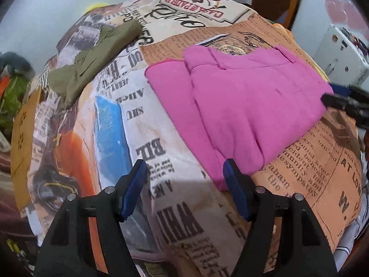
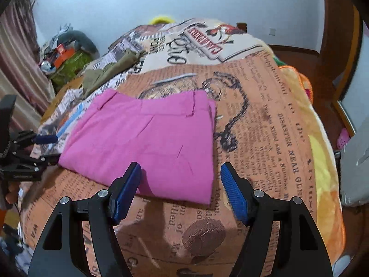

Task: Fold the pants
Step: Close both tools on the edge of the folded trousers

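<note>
Left wrist view: the left gripper (image 1: 185, 175) fills the lower edge, its two blue-padded jaws spread wide apart with nothing between them. It hovers over a bed (image 1: 175, 207) covered by a spread printed like old newspaper pages, in orange, cream and blue patches. The pink pants (image 1: 242, 106) lie folded into a compact bundle on the right half of the bed, with layered edges showing along their left side. The nearest corner of the pants sits just beside the gripper's right pad; whether they touch cannot be told. A second garment, olive green (image 1: 92, 62) and loosely folded, lies well apart toward the far left of the bed. At the right edge, the right gripper (image 1: 339, 98) reaches in at the pants' side edge, dark and blurred.

Right wrist view: the right gripper (image 2: 181, 175) has its blue jaws open wide and empty, poised above the near edge of the pink pants (image 2: 143, 143). The pants lie flat as a roughly square fold, waistband and belt loops along the far edge. The olive green garment (image 2: 108, 71) lies beyond them, to the left. The left gripper (image 2: 49, 149) enters from the left edge, with its jaws parted just beside the pants' left side. The bed (image 2: 265, 127) shows orange newsprint pattern all around.
</note>
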The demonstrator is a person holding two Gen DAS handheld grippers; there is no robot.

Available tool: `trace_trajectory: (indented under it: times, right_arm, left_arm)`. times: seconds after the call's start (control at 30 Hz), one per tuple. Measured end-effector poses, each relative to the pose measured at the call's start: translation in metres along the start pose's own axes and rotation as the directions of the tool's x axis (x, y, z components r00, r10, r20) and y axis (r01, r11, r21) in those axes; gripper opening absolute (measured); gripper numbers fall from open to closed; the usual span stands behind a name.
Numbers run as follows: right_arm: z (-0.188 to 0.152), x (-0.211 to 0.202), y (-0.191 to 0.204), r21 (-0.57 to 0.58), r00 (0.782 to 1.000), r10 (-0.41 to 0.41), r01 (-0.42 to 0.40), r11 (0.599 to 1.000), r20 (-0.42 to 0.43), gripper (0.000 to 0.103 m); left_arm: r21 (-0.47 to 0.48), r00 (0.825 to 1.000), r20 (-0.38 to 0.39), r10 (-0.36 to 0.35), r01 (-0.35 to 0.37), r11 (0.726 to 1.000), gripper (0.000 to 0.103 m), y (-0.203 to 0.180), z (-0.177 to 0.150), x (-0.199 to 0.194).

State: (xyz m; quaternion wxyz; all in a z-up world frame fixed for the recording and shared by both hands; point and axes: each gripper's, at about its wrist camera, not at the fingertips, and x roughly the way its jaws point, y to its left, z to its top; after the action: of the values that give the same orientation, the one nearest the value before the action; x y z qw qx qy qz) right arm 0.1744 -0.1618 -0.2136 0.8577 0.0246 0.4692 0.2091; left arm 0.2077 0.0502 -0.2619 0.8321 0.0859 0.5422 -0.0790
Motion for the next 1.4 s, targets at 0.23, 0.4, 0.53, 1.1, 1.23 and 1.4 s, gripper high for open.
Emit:
trace_trajectory:
  times: [0.23,0.4,0.53,1.1,1.23,1.4]
  right_arm:
    - [-0.009,0.011,-0.008,0.002,0.998,0.002,-0.002,1.000,-0.061,0.067]
    - [-0.002,0.001,-0.003,-0.028,0.999,0.021,-0.022,0.999,-0.029,0.055]
    - [0.021,0.002,-0.004,-0.042,1.000,0.015,-0.014,0.999,0.027,0.055]
    - [0.056,0.051,-0.026,-0.048,0.998,0.053,-0.054,0.997,-0.021,0.035]
    - [0.057,0.048,-0.024,-0.061,0.999,0.039,-0.038,0.997,0.005,0.023]
    - [0.059,0.039,-0.019,-0.104,0.998,0.030,-0.024,0.994,0.052,0.014]
  left_arm:
    - [-0.104,1.000,0.007,0.018,-0.018,0.994,0.080,0.024,-0.011,0.002]
    - [-0.124,0.998,0.060,0.026,-0.018,0.992,0.080,0.034,0.001,-0.016]
    - [-0.134,0.991,0.136,-0.009,0.027,0.991,0.080,0.034,0.026,-0.030]
    - [-0.127,0.985,0.071,-0.156,0.164,0.978,0.045,0.001,0.103,0.045]
    - [-0.130,0.983,0.079,-0.167,0.177,0.976,0.036,-0.002,0.101,0.048]
    - [-0.098,0.986,0.106,-0.125,0.136,0.986,0.027,-0.010,0.099,0.039]
